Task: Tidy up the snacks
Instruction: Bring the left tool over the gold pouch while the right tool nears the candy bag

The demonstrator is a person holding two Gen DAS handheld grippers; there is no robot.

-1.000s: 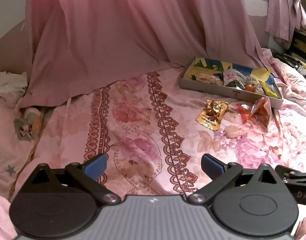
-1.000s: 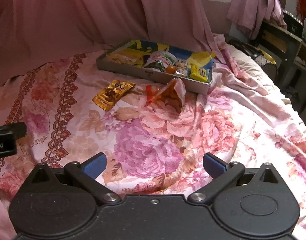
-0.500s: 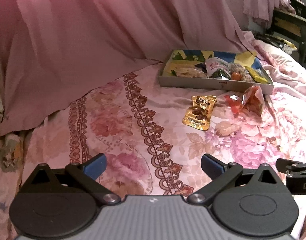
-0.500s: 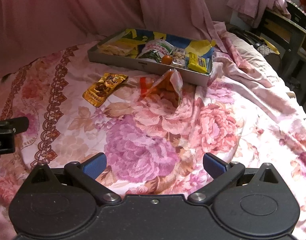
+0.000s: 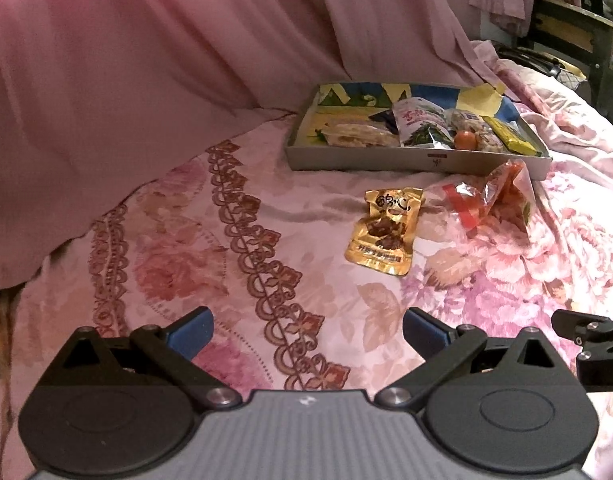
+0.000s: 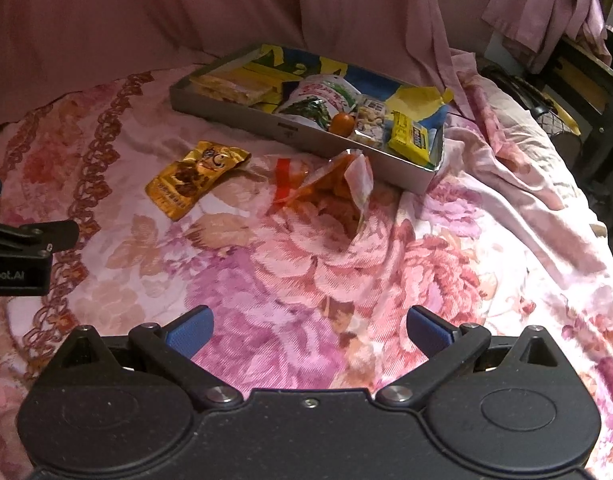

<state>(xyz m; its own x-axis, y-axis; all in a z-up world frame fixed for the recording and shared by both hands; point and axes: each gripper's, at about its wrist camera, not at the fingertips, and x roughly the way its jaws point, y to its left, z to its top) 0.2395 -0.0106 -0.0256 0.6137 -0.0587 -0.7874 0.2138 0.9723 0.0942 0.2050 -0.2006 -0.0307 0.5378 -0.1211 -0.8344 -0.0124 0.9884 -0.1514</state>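
A: What is the left gripper (image 5: 306, 330) doing?

B: It is hovering low in the frame over the floral bedspread (image 5: 234, 248), with its blue-tipped fingers (image 5: 190, 332) standing wide apart. Nothing is sitting between them and they are touching nothing.

A: And the right gripper (image 6: 308, 330)?

B: The same: its fingers (image 6: 428, 334) are spread wide, holding nothing, hanging above a large purple flower in the bedspread (image 6: 486, 264). Part of the left gripper's body is showing at the left edge of the right wrist view, and part of the right one is poking in at the lower right of the left wrist view.

A: Where are the snacks lying?

B: Most are sitting in the grey tray (image 5: 386, 159) in the upper right of the left view; in the right view the tray (image 6: 306, 136) is running across the upper centre. Inside it, a white and green pouch (image 6: 326, 96), a small orange ball (image 6: 342, 122) and a yellow bar (image 6: 410, 138) are lying toward its right end.

A: Anything lying outside it?

B: Two packets. A gold packet (image 5: 386, 230) (image 6: 196, 178) is lying flat on the bedspread in front of the tray, well ahead of both grippers. Just to its right, a crumpled clear and orange bag (image 5: 494, 196) (image 6: 330, 184) is resting close to the tray's front wall; whether it is touching the wall, I cannot tell.

A: And behind?

B: A pink curtain (image 5: 166, 60) is hanging across the top.
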